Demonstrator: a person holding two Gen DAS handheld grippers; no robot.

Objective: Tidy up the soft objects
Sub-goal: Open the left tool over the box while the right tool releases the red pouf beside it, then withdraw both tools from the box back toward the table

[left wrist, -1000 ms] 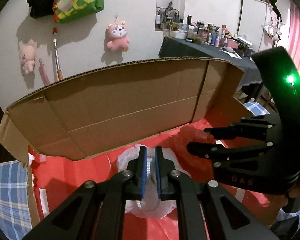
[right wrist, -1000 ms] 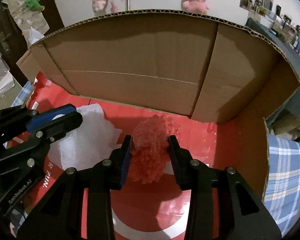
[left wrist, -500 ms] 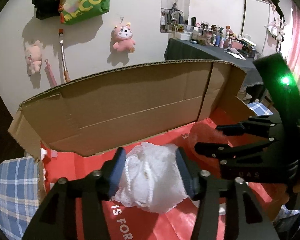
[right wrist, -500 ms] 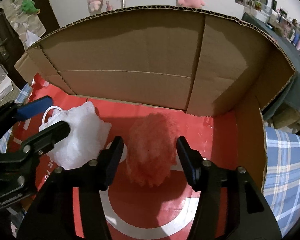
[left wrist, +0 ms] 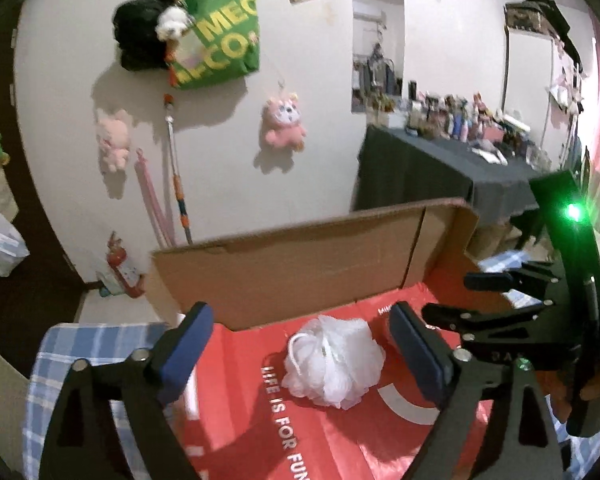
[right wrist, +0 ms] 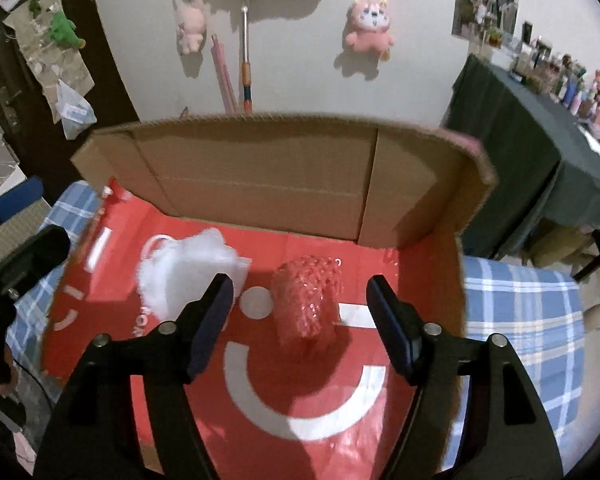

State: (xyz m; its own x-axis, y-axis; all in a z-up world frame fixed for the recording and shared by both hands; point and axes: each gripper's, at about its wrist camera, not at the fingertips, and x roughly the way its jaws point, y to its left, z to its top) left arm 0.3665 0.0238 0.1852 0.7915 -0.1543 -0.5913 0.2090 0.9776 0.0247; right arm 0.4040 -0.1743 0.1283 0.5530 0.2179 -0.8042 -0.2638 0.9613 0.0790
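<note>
Your left gripper [left wrist: 300, 340] and right gripper [right wrist: 300, 320] have just been opening and now stand wide, pads clear of everything. The white mesh puff [left wrist: 332, 364] lies mid-frame and the red puff [right wrist: 306, 300] at centre, both on the red floor of the cardboard box [right wrist: 260, 184]. Those two look placed; whether more remain outside, you cannot tell.

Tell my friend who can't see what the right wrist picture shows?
A red pouf and a white pouf lie apart in a red-lined box. The open right gripper hangs above, its fingers either side of the red pouf without touching it.
</note>
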